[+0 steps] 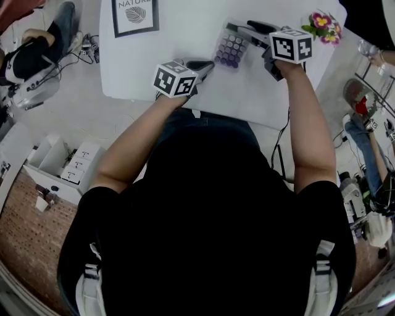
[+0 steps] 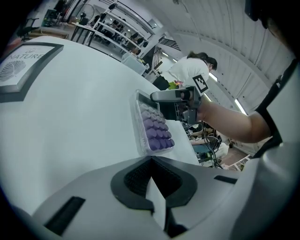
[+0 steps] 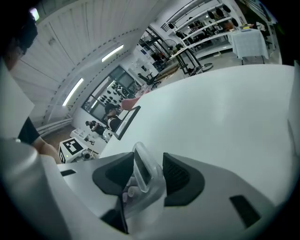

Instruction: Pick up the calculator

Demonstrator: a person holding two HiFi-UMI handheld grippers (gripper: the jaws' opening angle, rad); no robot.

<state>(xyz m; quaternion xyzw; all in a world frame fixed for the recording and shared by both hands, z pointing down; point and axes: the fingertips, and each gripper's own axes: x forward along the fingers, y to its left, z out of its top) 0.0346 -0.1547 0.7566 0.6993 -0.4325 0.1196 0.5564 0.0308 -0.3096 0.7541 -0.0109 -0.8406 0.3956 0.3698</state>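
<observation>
The right gripper [image 3: 147, 160] fingers clench the clear plastic calculator with purple buttons [image 2: 153, 127] over the white worktop [image 2: 70, 117]. The left gripper [image 2: 151, 174] fingers are pressed together, empty, near its left.

Bare table [image 1: 185, 46] between picture frame [image 1: 134, 15] and calculator [image 1: 231, 48].

only readable text is "nature" on the framed print [image 1: 134, 15] lying on the desk [image 1: 185, 55]; left gripper view shows "of nature" too.
</observation>
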